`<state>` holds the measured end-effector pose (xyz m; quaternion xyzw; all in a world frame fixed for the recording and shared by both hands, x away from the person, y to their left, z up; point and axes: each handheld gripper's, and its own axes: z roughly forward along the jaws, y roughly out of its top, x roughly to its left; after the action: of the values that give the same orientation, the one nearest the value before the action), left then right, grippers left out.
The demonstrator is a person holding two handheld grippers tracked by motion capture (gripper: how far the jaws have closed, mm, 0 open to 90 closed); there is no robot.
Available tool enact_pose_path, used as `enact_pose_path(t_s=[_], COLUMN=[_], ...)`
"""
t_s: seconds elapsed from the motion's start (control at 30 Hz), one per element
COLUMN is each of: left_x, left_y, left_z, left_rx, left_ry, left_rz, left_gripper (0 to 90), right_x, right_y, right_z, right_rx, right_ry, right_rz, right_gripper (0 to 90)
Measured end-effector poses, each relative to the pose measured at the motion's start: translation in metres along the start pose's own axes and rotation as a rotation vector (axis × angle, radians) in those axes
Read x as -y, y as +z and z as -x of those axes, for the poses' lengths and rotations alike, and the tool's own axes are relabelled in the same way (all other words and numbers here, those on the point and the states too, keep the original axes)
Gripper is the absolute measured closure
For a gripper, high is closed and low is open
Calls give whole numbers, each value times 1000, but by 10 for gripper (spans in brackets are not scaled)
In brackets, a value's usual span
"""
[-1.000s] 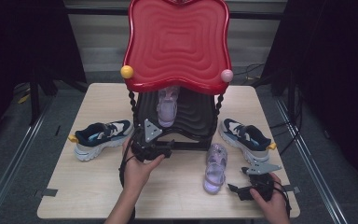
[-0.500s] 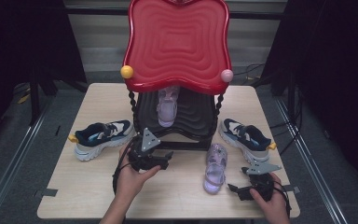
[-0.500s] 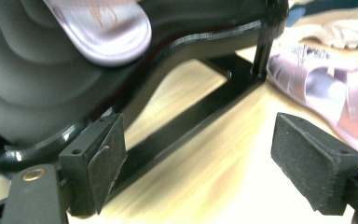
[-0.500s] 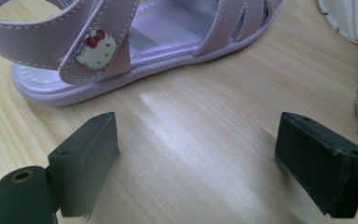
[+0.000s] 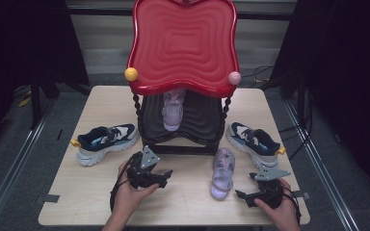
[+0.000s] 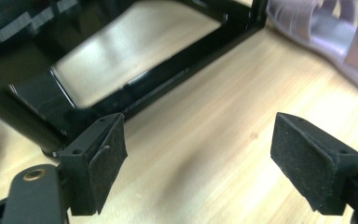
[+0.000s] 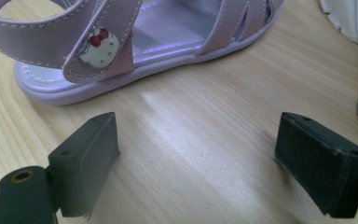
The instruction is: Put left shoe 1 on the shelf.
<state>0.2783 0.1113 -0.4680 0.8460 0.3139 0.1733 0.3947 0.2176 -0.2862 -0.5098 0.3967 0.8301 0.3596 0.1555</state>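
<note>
The right gripper [image 5: 244, 194] sits low on the desk [image 5: 188, 207], jaws wide and empty. Just ahead of it lies the lilac sandal [image 7: 121, 51]; its own view reveals a cat badge on the strap. The left gripper [image 6: 200, 154], equally wide and empty, faces the black shoe rack [image 6: 177, 60].

Recording studio: black curtains [image 5: 29, 43], floor cables [image 5: 265, 72], lone table [image 5: 96, 202].
</note>
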Motion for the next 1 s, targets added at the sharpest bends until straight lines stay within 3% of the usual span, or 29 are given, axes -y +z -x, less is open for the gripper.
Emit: enact_pose_path(t_s=[0.13, 0.23, 0.5, 0.73, 1.0], left_x=[8, 15, 25, 34, 41], left_y=[4, 7, 7, 9, 13], left_z=[-3, -5, -12, -14, -16], left_rx=[19, 7, 7, 7, 13], left_ry=[-12, -3, -31, -39, -32], left_rz=[-13, -32, -36, -44, -68], left_gripper=[179, 179, 181, 176, 169], right_x=[0, 1, 1, -4, -15], right_y=[0, -1, -3, 1, 6], right_z=[-1, -2, -7, -26, -45], right_rx=[-5, -4, -45, -96, -95], right_ry=[-4, -10, 8, -25, -30], right_rz=[3, 1, 8, 0, 25], right_gripper=[128, 128, 128, 133, 133])
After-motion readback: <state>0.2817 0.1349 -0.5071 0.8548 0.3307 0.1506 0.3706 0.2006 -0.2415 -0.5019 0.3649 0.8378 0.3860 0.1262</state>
